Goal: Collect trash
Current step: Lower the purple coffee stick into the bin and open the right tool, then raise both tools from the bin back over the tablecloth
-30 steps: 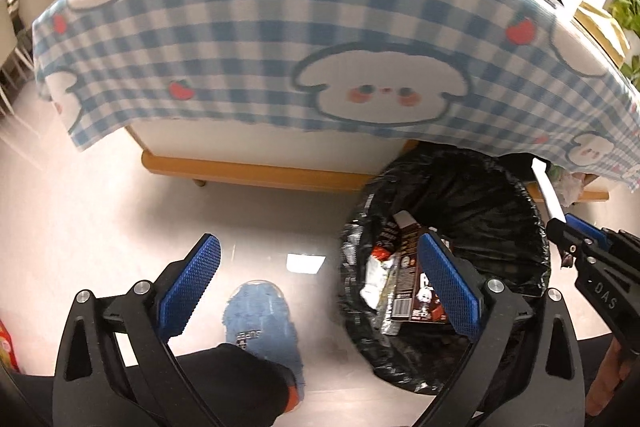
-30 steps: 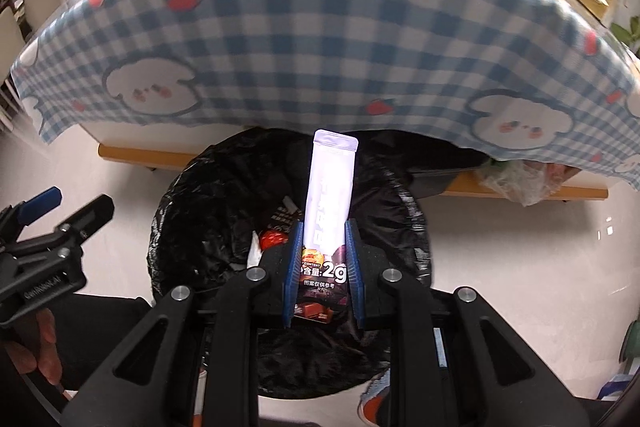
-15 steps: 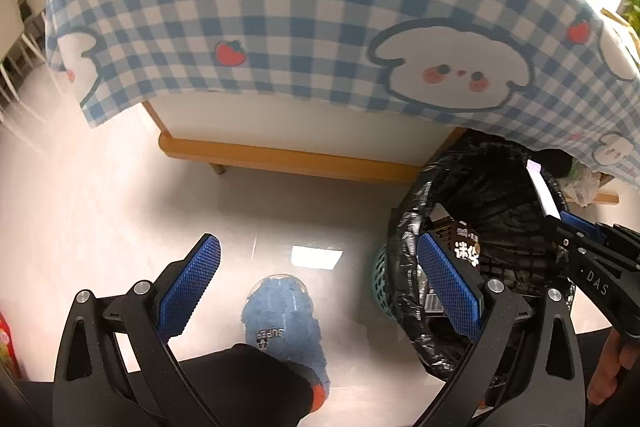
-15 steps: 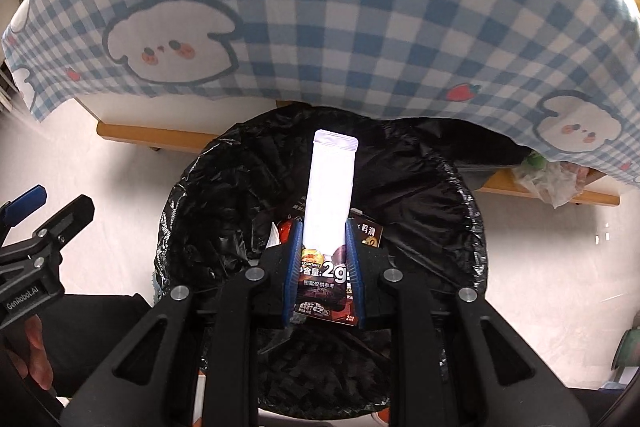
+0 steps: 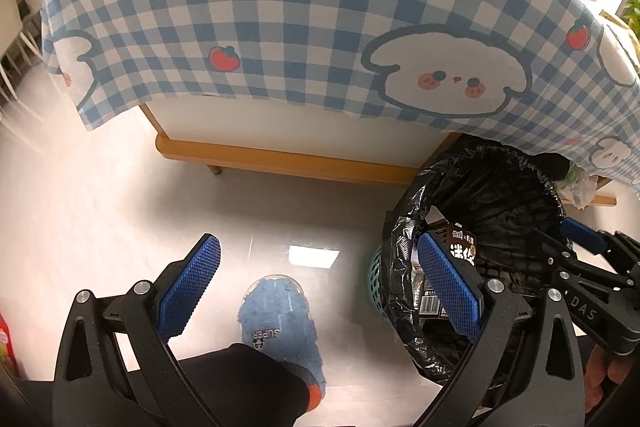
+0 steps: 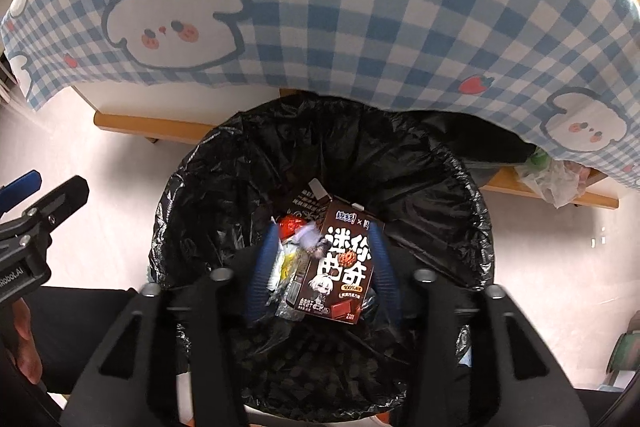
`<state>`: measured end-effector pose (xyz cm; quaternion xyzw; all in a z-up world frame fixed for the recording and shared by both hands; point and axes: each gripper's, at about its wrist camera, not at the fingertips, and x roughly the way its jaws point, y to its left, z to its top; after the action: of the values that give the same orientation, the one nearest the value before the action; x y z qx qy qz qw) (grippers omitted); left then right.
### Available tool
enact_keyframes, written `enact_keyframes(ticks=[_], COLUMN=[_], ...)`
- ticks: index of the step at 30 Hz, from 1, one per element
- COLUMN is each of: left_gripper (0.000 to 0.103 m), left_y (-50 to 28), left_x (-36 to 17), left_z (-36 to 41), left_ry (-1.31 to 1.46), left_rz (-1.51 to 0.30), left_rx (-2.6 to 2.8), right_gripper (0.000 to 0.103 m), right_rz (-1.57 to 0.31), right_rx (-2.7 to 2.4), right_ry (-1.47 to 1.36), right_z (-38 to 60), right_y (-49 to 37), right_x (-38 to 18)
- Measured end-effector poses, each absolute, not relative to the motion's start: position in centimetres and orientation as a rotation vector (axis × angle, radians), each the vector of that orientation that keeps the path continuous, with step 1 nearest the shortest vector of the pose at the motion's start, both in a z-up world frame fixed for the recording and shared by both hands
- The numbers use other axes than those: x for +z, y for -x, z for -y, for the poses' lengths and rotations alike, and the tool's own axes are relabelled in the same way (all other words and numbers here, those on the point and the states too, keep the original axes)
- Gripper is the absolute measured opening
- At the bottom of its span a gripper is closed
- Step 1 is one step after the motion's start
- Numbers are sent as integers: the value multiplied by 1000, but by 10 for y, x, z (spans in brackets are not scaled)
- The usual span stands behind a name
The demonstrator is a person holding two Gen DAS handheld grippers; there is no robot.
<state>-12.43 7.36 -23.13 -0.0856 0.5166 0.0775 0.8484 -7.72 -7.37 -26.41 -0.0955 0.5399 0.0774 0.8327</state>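
Note:
A trash bin lined with a black bag stands on the floor under the table edge; it also shows in the left wrist view. Inside lie a brown chocolate box, a red wrapper and other wrappers. My right gripper is open over the bin mouth, blurred, with nothing between its blue pads. It also shows in the left wrist view. My left gripper is open and empty over the floor, left of the bin. The white sachet is not clearly seen.
A blue-and-white checked tablecloth with dog and strawberry prints hangs over the table above the bin. A wooden rail runs beneath. The person's blue slipper is on the floor. A crumpled clear bag lies right of the bin.
My right gripper has opened and the white sachet it held is gone from its jaws. Both grippers have moved lower toward the bin; the left one shifted left.

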Motion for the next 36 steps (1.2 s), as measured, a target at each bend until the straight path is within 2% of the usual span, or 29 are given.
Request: enact_keyframes(ticks=[5, 8, 12, 24, 36], left_gripper=[97, 97, 97, 97, 97], left_y=[129, 134, 139, 140, 98], left_x=[-209, -192, -171, -113, -63], left_z=[-70, -65, -58, -42, -19], left_ry=[172, 168, 161, 146, 122], left_rz=[-1061, -1037, -1011, -945, -897], left_rx=[162, 151, 138, 135, 88], right_gripper=[79, 89, 93, 94, 94], right_rz=[-1092, -1058, -1015, -887, -836], right_rx=[153, 148, 130, 89, 60], right_ry=[194, 189, 193, 174, 159], right_z=[79, 84, 92, 116, 149], right_y=[82, 86, 92, 101, 64], right_x=[-242, -227, -207, -135, -86])
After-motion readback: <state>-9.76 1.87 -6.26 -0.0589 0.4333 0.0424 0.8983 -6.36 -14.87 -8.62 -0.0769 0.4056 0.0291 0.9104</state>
